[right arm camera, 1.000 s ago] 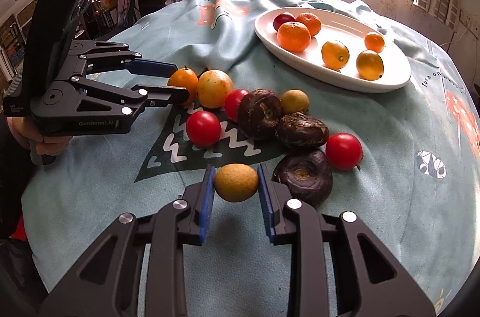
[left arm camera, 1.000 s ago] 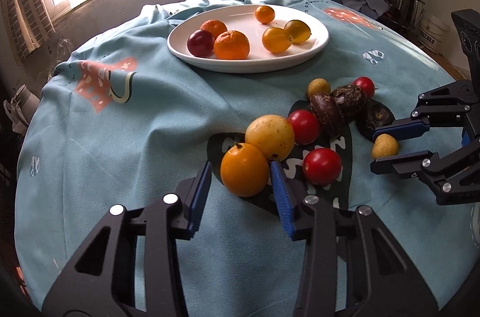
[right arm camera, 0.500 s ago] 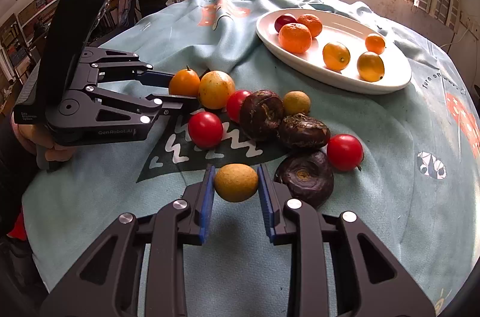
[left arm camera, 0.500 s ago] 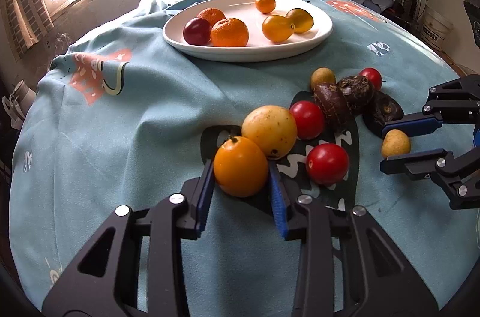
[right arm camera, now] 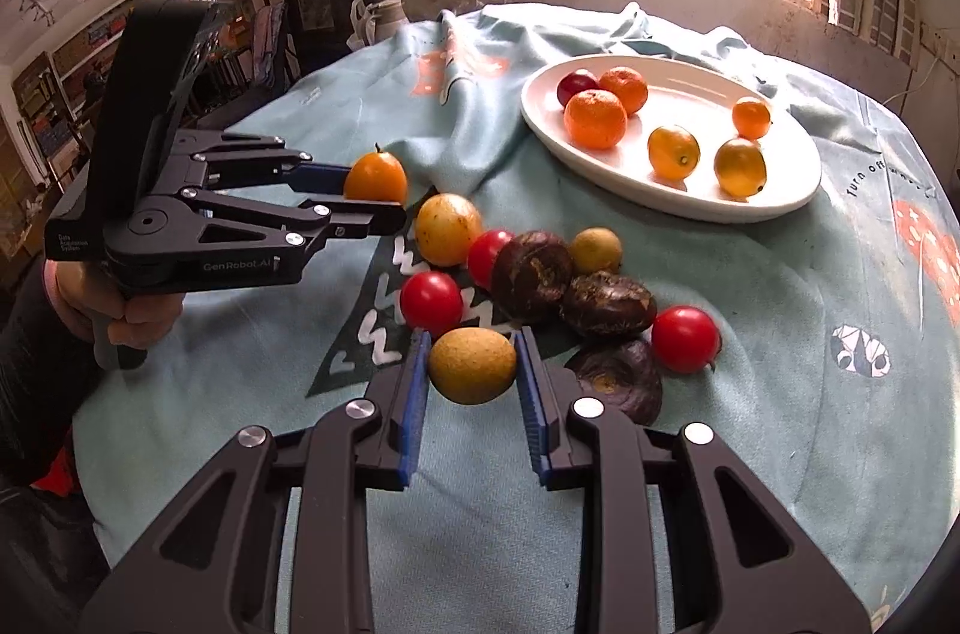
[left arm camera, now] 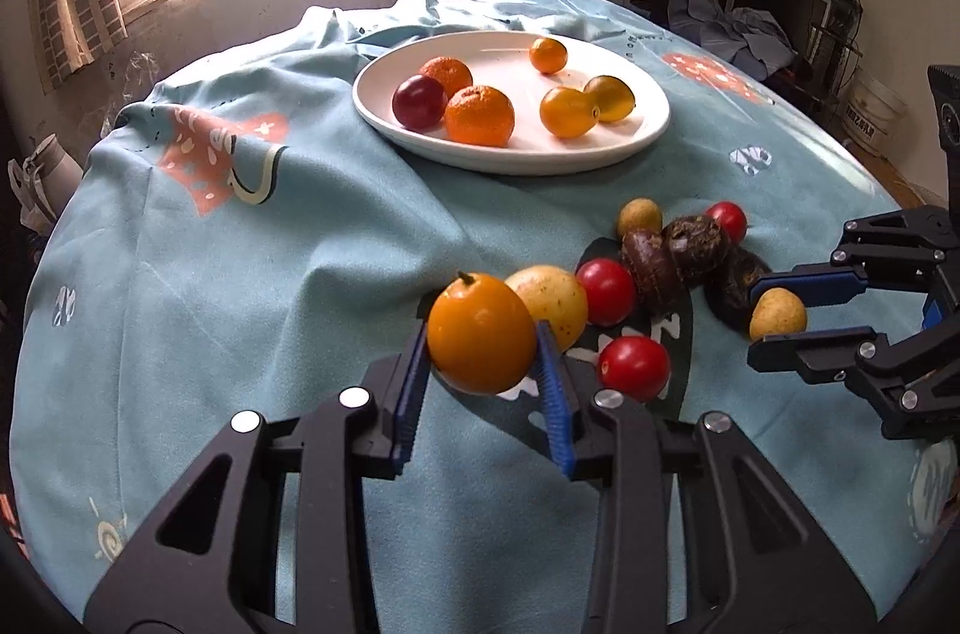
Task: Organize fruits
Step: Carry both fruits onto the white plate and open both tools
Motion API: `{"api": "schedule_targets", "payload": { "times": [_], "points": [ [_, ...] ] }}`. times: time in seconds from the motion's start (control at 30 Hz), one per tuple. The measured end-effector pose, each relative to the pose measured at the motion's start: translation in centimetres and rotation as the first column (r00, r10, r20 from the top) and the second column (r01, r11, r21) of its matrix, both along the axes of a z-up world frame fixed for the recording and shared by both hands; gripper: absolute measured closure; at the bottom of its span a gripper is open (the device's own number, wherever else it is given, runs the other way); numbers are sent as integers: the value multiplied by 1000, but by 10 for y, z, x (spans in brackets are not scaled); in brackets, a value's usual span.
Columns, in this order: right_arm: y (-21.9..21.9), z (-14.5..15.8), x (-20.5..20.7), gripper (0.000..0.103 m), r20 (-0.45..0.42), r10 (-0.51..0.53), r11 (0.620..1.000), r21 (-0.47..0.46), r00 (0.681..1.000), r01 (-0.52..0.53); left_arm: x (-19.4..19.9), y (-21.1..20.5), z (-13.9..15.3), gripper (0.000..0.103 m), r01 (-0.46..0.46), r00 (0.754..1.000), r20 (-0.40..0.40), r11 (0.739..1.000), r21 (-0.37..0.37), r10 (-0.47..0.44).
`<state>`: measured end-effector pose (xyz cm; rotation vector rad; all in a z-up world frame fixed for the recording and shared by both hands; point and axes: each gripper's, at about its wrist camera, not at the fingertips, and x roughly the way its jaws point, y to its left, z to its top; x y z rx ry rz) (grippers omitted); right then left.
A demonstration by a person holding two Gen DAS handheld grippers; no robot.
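My left gripper (left arm camera: 483, 352) is shut on an orange fruit (left arm camera: 480, 331) and holds it just above the cloth; from the right wrist view the same gripper (right arm camera: 375, 190) grips that orange fruit (right arm camera: 376, 176). My right gripper (right arm camera: 472, 364) is shut on a small yellow-brown fruit (right arm camera: 472, 364), seen from the left as the right gripper (left arm camera: 777, 316) pinching that fruit (left arm camera: 777, 313). A white plate (left arm camera: 648, 136) at the back holds several fruits. Loose on the cloth lie a yellow fruit (left arm camera: 552, 301), red tomatoes (left arm camera: 633, 367) and dark wrinkled fruits (left arm camera: 696, 241).
The round table wears a light blue cloth (left arm camera: 240, 274) with a dark printed patch under the loose fruit. A person's hand (right arm camera: 129, 316) grips the left tool's handle. A window lies behind the table; shelves and clutter stand beyond the table's edges.
The left jaws closed onto the orange fruit and lifted it slightly off the cloth. The right gripper kept its hold on the yellow-brown fruit and stayed nearly still.
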<state>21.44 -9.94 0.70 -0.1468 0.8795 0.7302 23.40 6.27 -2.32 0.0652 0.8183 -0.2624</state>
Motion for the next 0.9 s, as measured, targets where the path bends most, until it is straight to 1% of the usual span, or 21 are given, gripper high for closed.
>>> {"api": "schedule_targets", "payload": {
  "times": [0.07,0.1,0.17,0.23,0.4,0.5,0.57,0.7,0.87,0.9],
  "points": [
    [-9,12,13,74,28,-62,997,50,998,61,13,2,14,68,-9,1000,2,999,-52,9],
    [-14,17,23,74,37,-98,993,73,994,95,22,2,20,68,-16,1000,7,998,-63,16],
    [-23,24,45,74,60,-182,979,105,981,175,44,-3,29,68,-34,999,25,998,-52,35],
    [-32,24,70,74,78,-261,961,115,962,251,70,-9,33,68,-52,998,25,998,-45,53],
    [-48,4,132,74,-5,-363,922,145,932,360,132,-26,27,68,-76,997,13,997,-16,76],
    [-52,-5,153,74,-27,-384,912,145,923,384,156,-33,22,68,-92,996,1,996,0,92],
    [-54,-7,159,74,-35,-385,910,149,922,386,164,-35,18,68,-94,996,-3,996,0,94],
    [-50,-5,161,74,-4,-376,917,145,927,373,169,-35,14,68,-96,995,-4,995,3,96],
    [-41,-7,168,74,11,-358,927,123,934,354,175,-36,12,68,-107,994,-8,994,13,107],
    [-40,-8,169,71,13,-359,927,117,933,355,174,-36,13,65,-114,993,-3,993,19,114]
  ]
}}
